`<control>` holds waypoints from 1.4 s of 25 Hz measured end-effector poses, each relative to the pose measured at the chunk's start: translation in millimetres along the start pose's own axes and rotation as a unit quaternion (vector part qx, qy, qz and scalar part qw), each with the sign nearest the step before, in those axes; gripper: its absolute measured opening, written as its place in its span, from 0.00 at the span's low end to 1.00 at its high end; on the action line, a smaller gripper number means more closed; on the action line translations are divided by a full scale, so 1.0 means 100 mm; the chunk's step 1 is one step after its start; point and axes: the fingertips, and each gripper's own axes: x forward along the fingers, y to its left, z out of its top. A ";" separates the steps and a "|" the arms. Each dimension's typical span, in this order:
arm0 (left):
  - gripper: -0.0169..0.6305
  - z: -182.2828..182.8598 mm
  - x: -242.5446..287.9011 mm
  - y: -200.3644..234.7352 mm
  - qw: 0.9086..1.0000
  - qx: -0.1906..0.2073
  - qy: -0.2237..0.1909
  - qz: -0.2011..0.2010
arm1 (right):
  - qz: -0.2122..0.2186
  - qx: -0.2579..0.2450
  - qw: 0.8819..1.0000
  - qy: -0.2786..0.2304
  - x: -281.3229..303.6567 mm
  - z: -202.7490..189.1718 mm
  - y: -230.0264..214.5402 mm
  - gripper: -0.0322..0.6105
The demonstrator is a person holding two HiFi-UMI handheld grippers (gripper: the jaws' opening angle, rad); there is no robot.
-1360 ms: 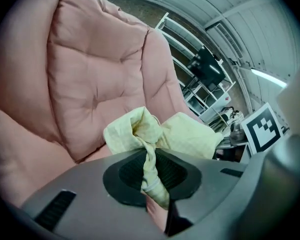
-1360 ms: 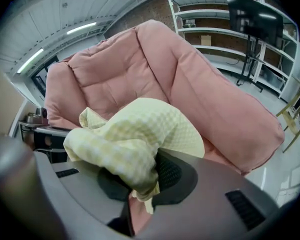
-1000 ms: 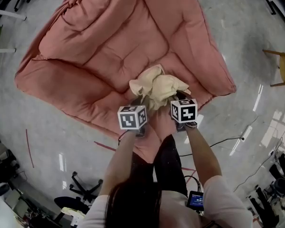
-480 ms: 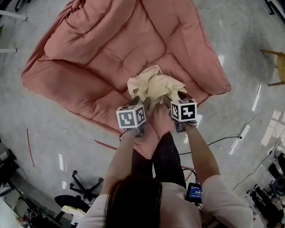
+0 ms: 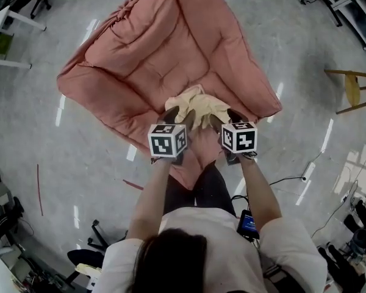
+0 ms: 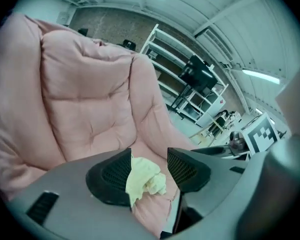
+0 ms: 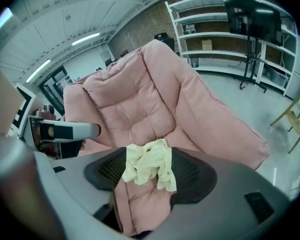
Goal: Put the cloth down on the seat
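Observation:
A crumpled cream cloth [image 5: 198,105] lies on the front of the seat of a big pink padded chair [image 5: 165,47]. In the head view my left gripper [image 5: 179,118] and right gripper [image 5: 224,118] sit side by side at the cloth's near edge, both with jaws wide apart. In the left gripper view the cloth [image 6: 145,179] rests on the pink cushion between the spread jaws of the left gripper [image 6: 149,169], close to the left pad. The right gripper view shows the cloth [image 7: 150,166] filling the gap of the right gripper [image 7: 149,170], with a flap hanging in front of the right pad.
A wooden chair [image 5: 354,90] stands at the right on the grey floor. A white table [image 5: 6,26] is at the top left, and an office chair base [image 5: 100,246] at the lower left. A cable [image 5: 287,179] runs along the floor. Metal shelves [image 7: 225,39] stand behind the seat.
Both grippers have opened and let the cloth go; it has settled lower and flatter on the seat. The head camera has shifted, so the chair sits further right in the frame.

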 end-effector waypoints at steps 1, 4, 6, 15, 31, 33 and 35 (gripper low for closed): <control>0.37 0.08 -0.08 -0.09 1.000 0.010 -0.009 -0.006 | 0.001 -0.002 1.000 -0.012 -0.10 0.07 0.05 0.51; 0.37 0.27 -0.34 -0.33 0.998 0.039 -0.038 -0.014 | -0.003 -0.030 0.998 -0.053 -0.43 0.29 0.21 0.51; 0.36 0.37 -0.52 -0.48 0.996 0.059 -0.057 -0.024 | -0.004 -0.047 0.996 -0.081 -0.65 0.43 0.32 0.50; 0.31 0.50 -1.22 -0.97 0.986 0.111 -0.112 -0.054 | -0.024 -0.083 0.976 -0.201 -1.42 0.79 0.79 0.17; 0.09 0.49 -1.61 -1.21 0.978 0.143 -0.147 -0.050 | -0.021 -0.118 0.964 -0.236 -1.79 0.77 1.29 0.09; 0.09 0.50 -1.64 -1.21 0.977 0.139 -0.153 -0.046 | -0.025 -0.125 0.963 -0.236 -1.81 0.77 1.30 0.09; 0.09 0.51 -1.67 -1.19 0.977 0.136 -0.158 -0.041 | -0.028 -0.133 0.963 -0.234 -1.82 0.76 1.33 0.09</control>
